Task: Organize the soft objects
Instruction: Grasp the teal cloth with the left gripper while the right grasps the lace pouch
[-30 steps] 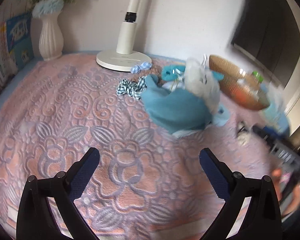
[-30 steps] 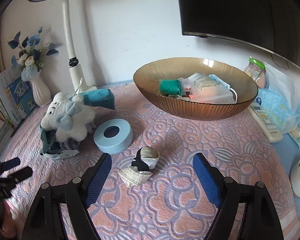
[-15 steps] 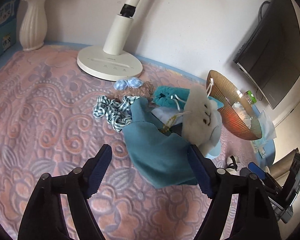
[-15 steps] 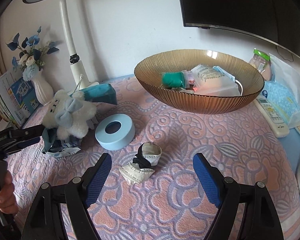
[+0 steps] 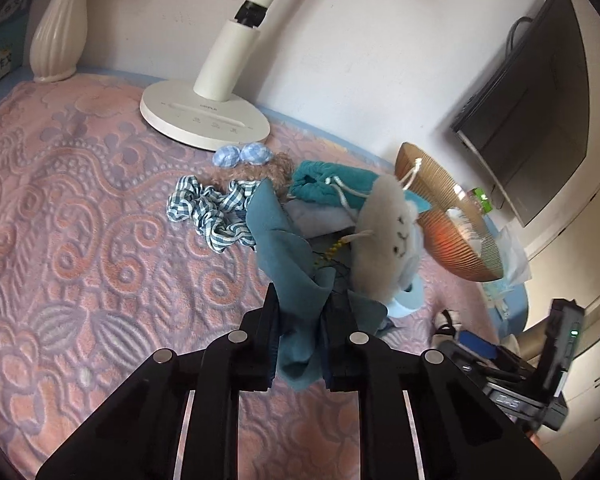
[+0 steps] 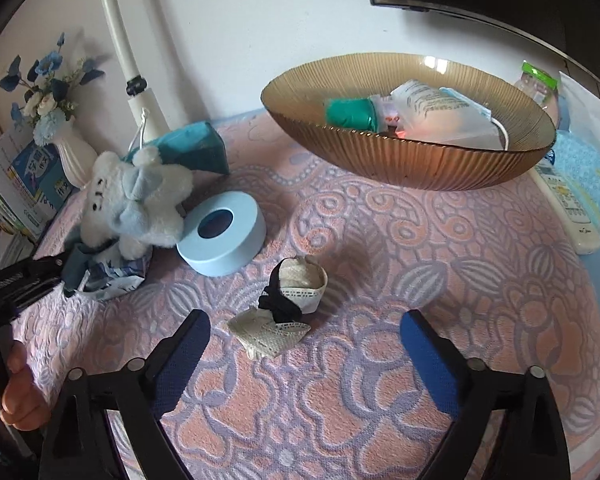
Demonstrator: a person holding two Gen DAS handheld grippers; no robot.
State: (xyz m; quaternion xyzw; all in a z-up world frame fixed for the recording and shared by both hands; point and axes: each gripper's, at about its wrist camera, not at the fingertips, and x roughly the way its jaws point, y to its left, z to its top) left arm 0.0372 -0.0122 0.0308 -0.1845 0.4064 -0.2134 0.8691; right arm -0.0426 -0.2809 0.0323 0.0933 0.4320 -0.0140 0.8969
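My left gripper (image 5: 300, 304) is closing tight on a fold of the blue cloth (image 5: 276, 240), whose pads press it from both sides. The cloth lies under a white plush toy (image 5: 380, 240) in a pile with a teal drawstring pouch (image 5: 332, 188) and a gingham scrunchie (image 5: 212, 208). In the right wrist view the left gripper (image 6: 56, 268) pinches the cloth (image 6: 74, 270) beside the plush toy (image 6: 136, 196). My right gripper (image 6: 305, 320) stands open just above the bedspread, with a cream lace sock (image 6: 276, 332) with a black band lying between and just beyond its fingers, untouched.
A pale blue ring-shaped box (image 6: 224, 232) sits by the plush toy. An amber ribbed bowl (image 6: 420, 160) holding packets stands behind. A white lamp base (image 5: 204, 120), a vase (image 5: 56, 40) and a remote (image 6: 568, 204) line the edges of the pink patterned bedspread (image 6: 440, 280).
The left gripper moved up to the pile and went from wide open to shut on the blue cloth. The right gripper sank a little toward the cream sock and stayed open.
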